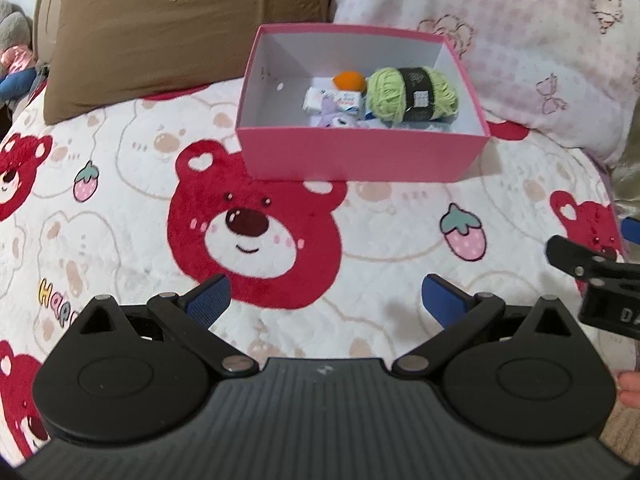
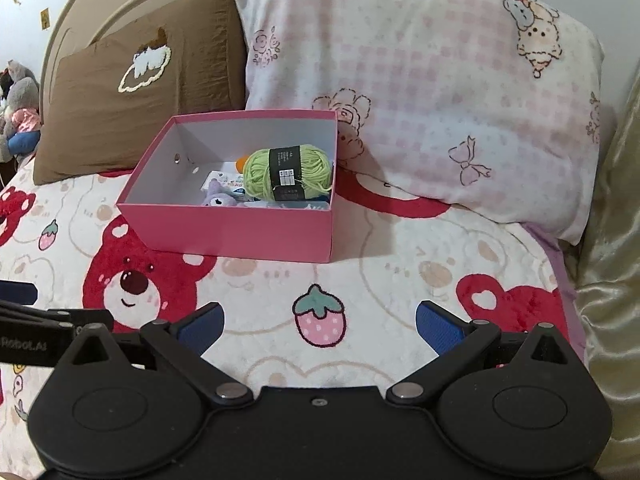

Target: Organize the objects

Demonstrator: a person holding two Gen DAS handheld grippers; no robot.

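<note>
pink box (image 1: 362,152) sits far on the bear blanket (image 1: 120,208) against the pillows, holding green yarn (image 1: 412,94), an orange piece, a white packet and a purple toy. left gripper (image 1: 324,300) and right gripper (image 2: 318,324) hover near, fingers apart, empty. nothing loose shows outside; judged nearly done, so scan before reaching.

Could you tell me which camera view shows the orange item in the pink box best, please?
The left wrist view: the orange item shows nearly whole behind the packet. In the right wrist view, the green yarn hides most of it.

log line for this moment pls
left gripper open, empty | right gripper open, empty | green yarn, orange item in pink box | blanket
</note>
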